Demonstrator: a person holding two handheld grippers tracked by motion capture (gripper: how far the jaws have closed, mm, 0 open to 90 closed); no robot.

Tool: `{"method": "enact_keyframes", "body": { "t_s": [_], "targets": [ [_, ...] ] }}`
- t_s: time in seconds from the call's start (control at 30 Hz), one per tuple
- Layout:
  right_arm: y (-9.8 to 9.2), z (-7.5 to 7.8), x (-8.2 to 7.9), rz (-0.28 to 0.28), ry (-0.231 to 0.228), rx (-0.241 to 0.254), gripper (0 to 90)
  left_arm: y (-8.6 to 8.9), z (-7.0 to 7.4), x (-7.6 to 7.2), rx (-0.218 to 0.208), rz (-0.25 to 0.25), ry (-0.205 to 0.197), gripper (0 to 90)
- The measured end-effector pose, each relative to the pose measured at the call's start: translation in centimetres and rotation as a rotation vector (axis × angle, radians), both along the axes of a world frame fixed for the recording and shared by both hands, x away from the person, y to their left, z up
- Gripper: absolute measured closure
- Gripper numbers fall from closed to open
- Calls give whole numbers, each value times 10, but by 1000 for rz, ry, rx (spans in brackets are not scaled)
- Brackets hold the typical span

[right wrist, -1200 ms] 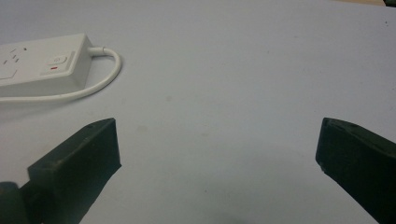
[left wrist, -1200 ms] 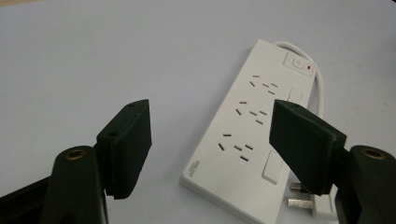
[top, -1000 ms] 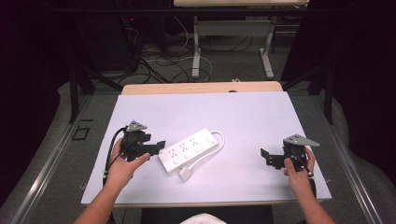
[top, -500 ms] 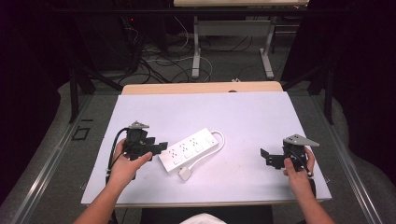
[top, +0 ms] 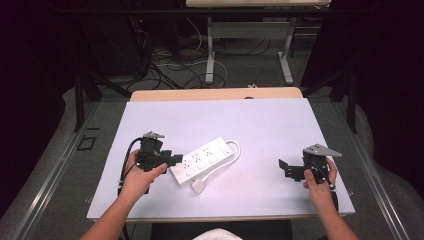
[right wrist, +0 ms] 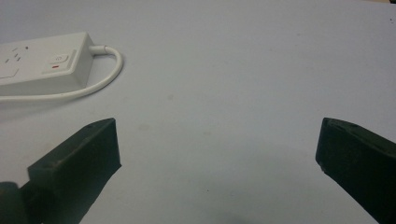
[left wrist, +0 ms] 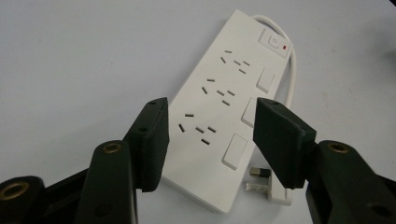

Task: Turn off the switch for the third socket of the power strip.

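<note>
You held the left tongs (top: 176, 160) just beside the near end of the white power strip (top: 205, 161), with the jaws spread and pinching nothing. In the left gripper view, the left tongs (left wrist: 210, 135) looked along the strip (left wrist: 224, 102): its near end lay between and beyond the two spread jaws, its socket face up, running away from the tongs toward the switch with the red mark (left wrist: 274, 43) at the far end. Whether either jaw touched the strip's sides could not be told. The strip's white cord (left wrist: 293, 70) left the far end and ran back along the side by the right-hand jaw, ending at the plug (left wrist: 268, 184), which lay on the table (left wrist: 84, 65) just beyond that jaw, beside the strip's near corner.

You held the right tongs (top: 283, 169) well apart from the strip, low over the bare table (top: 260, 120), jaws spread wide and empty. In the right gripper view, the right tongs (right wrist: 217, 149) faced open table (right wrist: 243, 70); the switch end of the strip (right wrist: 42, 63) lay ahead and off toward the left-hand jaw, with the cord (right wrist: 109, 70) curling out of that end and back along the strip's near side.

In the high view, your left hand (top: 140, 175) and right hand (top: 319, 182) each gripped their tongs from behind.
</note>
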State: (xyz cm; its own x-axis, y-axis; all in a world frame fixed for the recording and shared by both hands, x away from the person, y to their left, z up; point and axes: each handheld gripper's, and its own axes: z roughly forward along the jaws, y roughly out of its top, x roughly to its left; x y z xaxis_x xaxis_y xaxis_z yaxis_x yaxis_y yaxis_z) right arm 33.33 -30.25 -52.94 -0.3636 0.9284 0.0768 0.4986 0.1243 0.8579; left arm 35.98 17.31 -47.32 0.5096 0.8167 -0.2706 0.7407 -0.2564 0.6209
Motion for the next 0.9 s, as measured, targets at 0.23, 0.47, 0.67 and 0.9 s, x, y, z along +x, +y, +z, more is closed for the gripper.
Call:
{"method": "enact_keyframes", "body": {
  "t_s": [0.23, 0.47, 0.67, 0.9],
  "targets": [
    [0, 0, 0, 1, 2, 3, 0, -3, -5, -2, -4, 9, 33, 507],
    [1, 0, 0, 3, 9, 2, 0, -6, -9, -4, -19, 25, 61, 552],
    [1, 0, 0, 12, 11, 3, 0, -8, -12, -2, -25, 19, 67, 563],
    [1, 0, 0, 16, 9, 4, 0, -12, -18, -2, -19, 24, 85, 588]
  ]
}}
